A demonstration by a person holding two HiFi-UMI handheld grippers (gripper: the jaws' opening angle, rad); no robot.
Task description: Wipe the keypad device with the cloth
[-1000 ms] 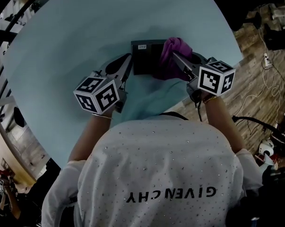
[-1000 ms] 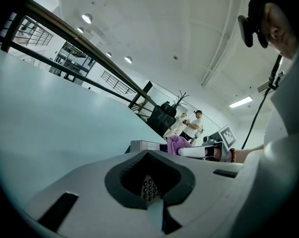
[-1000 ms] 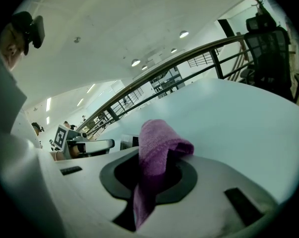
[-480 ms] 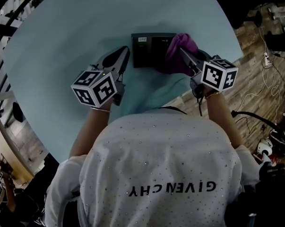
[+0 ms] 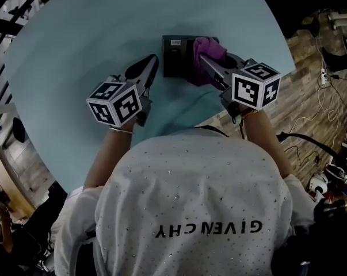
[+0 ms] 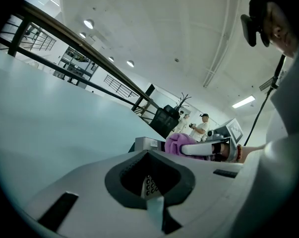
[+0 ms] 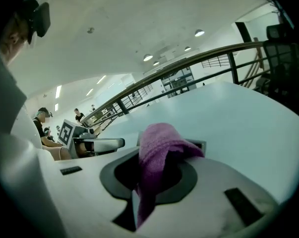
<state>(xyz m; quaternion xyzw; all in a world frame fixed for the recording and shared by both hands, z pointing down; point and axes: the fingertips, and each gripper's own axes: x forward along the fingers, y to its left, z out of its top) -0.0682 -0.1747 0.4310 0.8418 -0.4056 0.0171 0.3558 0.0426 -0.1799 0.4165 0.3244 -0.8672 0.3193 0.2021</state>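
Head view: dark rectangular keypad device [image 5: 176,56] lay flat on the round pale-blue table [image 5: 92,27], at the far side from the person and toward the table's right edge. Crumpled purple cloth [image 5: 206,52] sat on the device's right portion, covering that end; the left part of the device was bare.

Right gripper [image 5: 201,61]: jaws clamped on the cloth, a fold bunched over the tips and pressed down on the device. In the right gripper view, the cloth [image 7: 158,140] rose between the closed jaws of that gripper [image 7: 161,157] and trailed back through the dark oval gap. A corner of the device [image 7: 201,144] showed just behind the cloth, with the table [image 7: 233,108] beyond it.

Left gripper [image 5: 151,61]: jaws brought together, nothing between them. Tips were low over the table, just beside the device's left edge; contact with the device could not be judged. In the left gripper view, the closed jaws of the left gripper [image 6: 149,151] pointed toward the device [image 6: 147,144], with the cloth [image 6: 177,144] and the right gripper [image 6: 205,150] beyond, on its right side.
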